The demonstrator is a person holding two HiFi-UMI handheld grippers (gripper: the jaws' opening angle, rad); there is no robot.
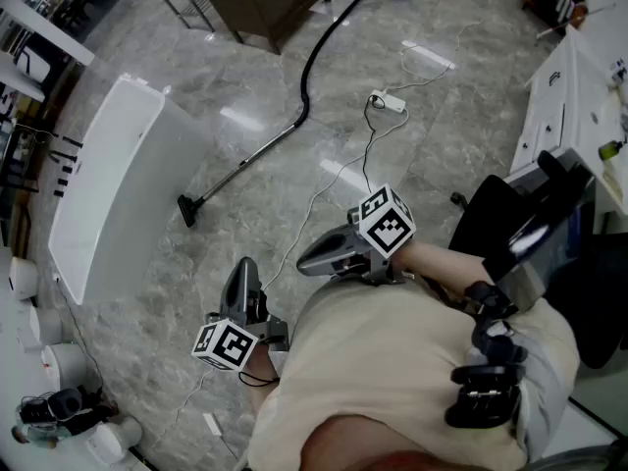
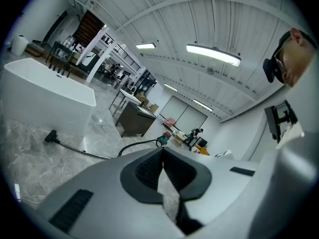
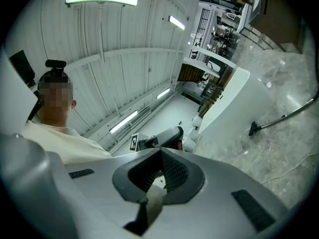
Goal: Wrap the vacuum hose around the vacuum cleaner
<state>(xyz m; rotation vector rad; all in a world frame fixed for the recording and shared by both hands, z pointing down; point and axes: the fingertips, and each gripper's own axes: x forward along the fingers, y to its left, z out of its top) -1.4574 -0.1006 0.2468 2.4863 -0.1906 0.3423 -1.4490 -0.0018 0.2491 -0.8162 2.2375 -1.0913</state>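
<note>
Hose (image 1: pixel 307 86): black and slack on the floor. In the head view it runs from the top edge at 12 o'clock down to the wand (image 1: pixel 240 166), which ends in the floor head (image 1: pixel 185 210).
Vacuum (image 2: pixel 162 141): a small teal body far off in the left gripper view, at the hose's far end. The head view cuts it off at the top edge.
Done: nothing, as I judge it. No turn of hose lies round the vacuum.
Left to do: all of it, namely reach the hose, gather it and wind it round the body.
Left tongs (image 1: pixel 242 268): clenched, pads meeting, nothing between them. They sit close in front of the person.
Right tongs (image 1: pixel 302 260): clenched on nothing as well. The tip aims toward 9 o'clock in the head view.
Hose from left tongs: well apart, at about 1 o'clock. The floor head is nearer, at about 10 to 11 o'clock, but not touched.
Hose from right tongs: well apart, at about 12 o'clock.
In between: bare floor, crossed by a thin cable from the power strip (image 1: pixel 388 101).
Beside the floor head: a white tub (image 1: pixel 108 184), at its 9 o'clock.
Next move, my guess: step closer and open the jaws, since neither pair is near the hose.
</note>
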